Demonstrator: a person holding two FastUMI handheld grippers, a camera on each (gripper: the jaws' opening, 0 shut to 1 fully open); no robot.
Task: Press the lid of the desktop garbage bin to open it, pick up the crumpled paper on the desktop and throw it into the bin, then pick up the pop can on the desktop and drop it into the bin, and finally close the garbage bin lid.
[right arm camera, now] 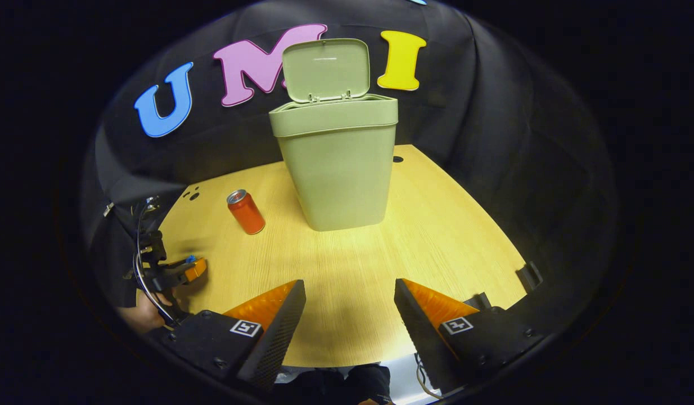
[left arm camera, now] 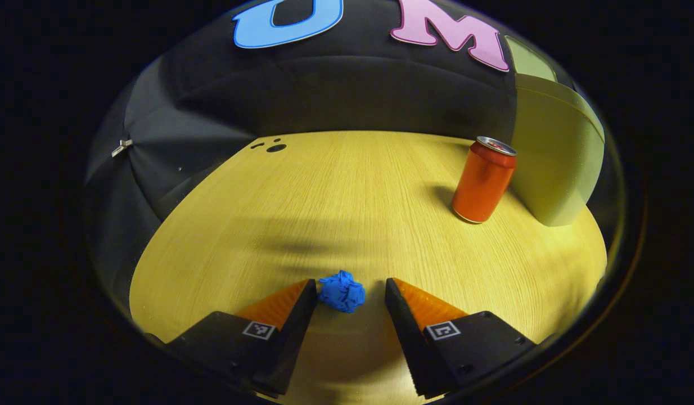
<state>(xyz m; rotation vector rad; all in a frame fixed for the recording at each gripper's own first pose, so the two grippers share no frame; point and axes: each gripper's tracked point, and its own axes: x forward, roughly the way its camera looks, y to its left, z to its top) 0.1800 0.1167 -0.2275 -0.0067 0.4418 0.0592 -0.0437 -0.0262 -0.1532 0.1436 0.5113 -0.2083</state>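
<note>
The garbage bin [right arm camera: 338, 169] stands on the wooden desk [right arm camera: 437, 242], toward the far side, close to the black cloth wall. Its lid [right arm camera: 326, 68] is open and stands upright at the back of the bin. In the left gripper view the bin [left arm camera: 552, 163] shows at the right edge.

The pop can [right arm camera: 246, 212] stands upright on the desk, to the left of the bin in the right gripper view, near it but apart from it. In the left gripper view the can [left arm camera: 484, 180] stands just beside the bin wall.

The crumpled paper [left arm camera: 342, 291] is a small blue ball and lies on the desk. The left gripper [left arm camera: 347, 295] is low over the desk, its fingers are spread, and the paper lies between the tips. It is closer to the left finger [left arm camera: 302, 306]; I cannot tell if that finger already touches it. The right finger is clearly apart from the paper.

In the right gripper view the left gripper [right arm camera: 181, 270] shows at the left edge of the desk, with a small blue spot at its tip that is probably the paper. A hand [right arm camera: 142, 315] holds it from below.

The right gripper [right arm camera: 350, 306] hovers above the near part of the desk, its fingers wide apart with nothing between them. It points toward the bin and stays well away from it.
</note>
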